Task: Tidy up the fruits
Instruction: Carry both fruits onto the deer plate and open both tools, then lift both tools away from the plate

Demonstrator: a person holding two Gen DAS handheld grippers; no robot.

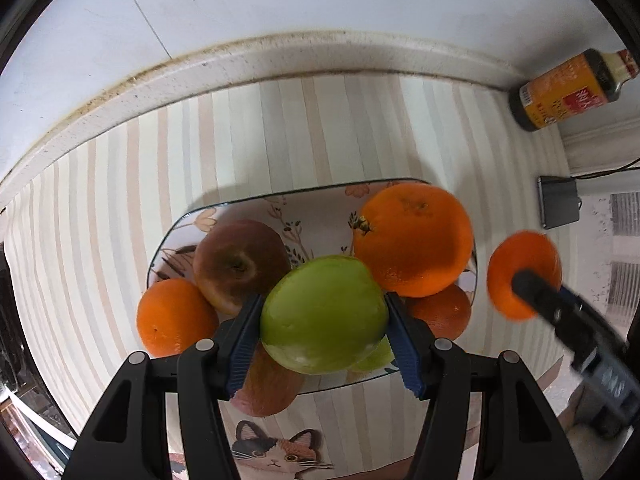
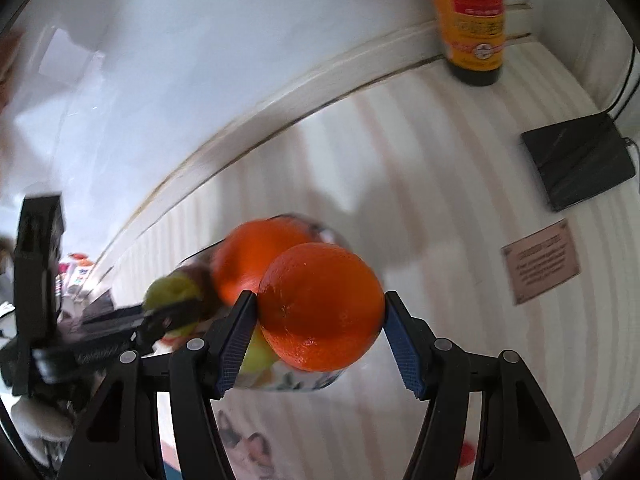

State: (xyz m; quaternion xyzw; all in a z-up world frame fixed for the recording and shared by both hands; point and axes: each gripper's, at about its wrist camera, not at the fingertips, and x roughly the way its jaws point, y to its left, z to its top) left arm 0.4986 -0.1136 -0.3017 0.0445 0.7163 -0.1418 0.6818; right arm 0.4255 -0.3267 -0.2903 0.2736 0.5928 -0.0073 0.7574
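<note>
My left gripper (image 1: 323,320) is shut on a green apple (image 1: 323,316) and holds it above a flowered oval plate (image 1: 256,210). On the plate lie a red apple (image 1: 240,264), a large orange (image 1: 414,238), a second orange (image 1: 176,316), a third orange (image 1: 442,310), another red apple (image 1: 266,390) and a second green apple, mostly hidden. My right gripper (image 2: 320,312) is shut on an orange (image 2: 320,306), held above the plate's right end (image 2: 312,380). That orange (image 1: 524,272) and right gripper also show in the left wrist view.
A striped cloth with a cat print (image 1: 280,452) covers the counter. A brown sauce bottle (image 1: 568,88) stands at the back right by the wall. A dark flat box with a cable (image 1: 558,202) and a card (image 2: 540,266) lie to the right.
</note>
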